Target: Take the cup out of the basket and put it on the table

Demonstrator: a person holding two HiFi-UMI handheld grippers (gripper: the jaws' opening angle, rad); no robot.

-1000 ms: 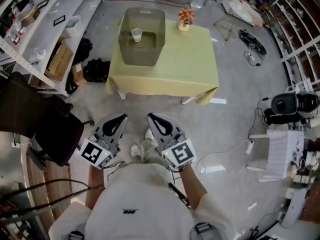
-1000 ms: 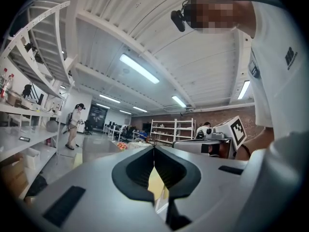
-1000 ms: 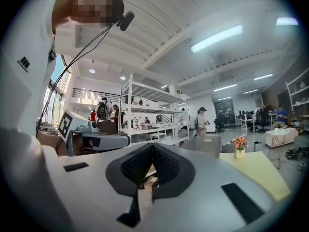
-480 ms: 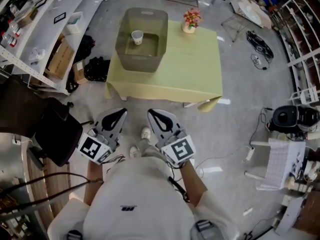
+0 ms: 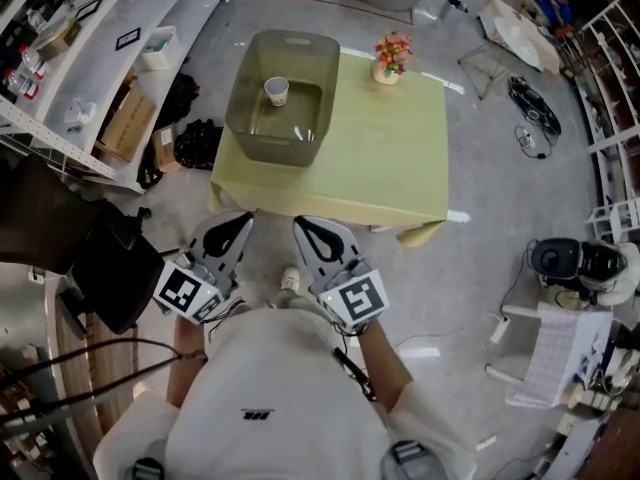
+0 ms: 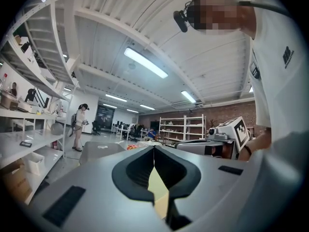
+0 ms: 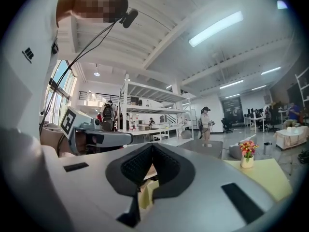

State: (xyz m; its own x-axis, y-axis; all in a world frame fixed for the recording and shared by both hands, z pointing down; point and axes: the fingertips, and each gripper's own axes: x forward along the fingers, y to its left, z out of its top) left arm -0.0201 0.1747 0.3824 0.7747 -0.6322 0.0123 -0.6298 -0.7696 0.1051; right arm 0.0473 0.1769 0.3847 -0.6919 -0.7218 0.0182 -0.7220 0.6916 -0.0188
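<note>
A small white paper cup stands upright inside the grey translucent basket, upper centre-left of the head view, on the pale yellow table. Its inside is too small to make out. The left gripper and right gripper have their jaws pressed together on nothing. Neither gripper view shows the cup.

Basket at twelve o'clock: translucent grey plastic; cup looks paper; table cloth matt yellow; my jaws' pads black, ribbed.

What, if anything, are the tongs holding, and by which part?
Nothing. The left tongs and right tongs are both shut and empty; the cup stands in the basket.
</note>
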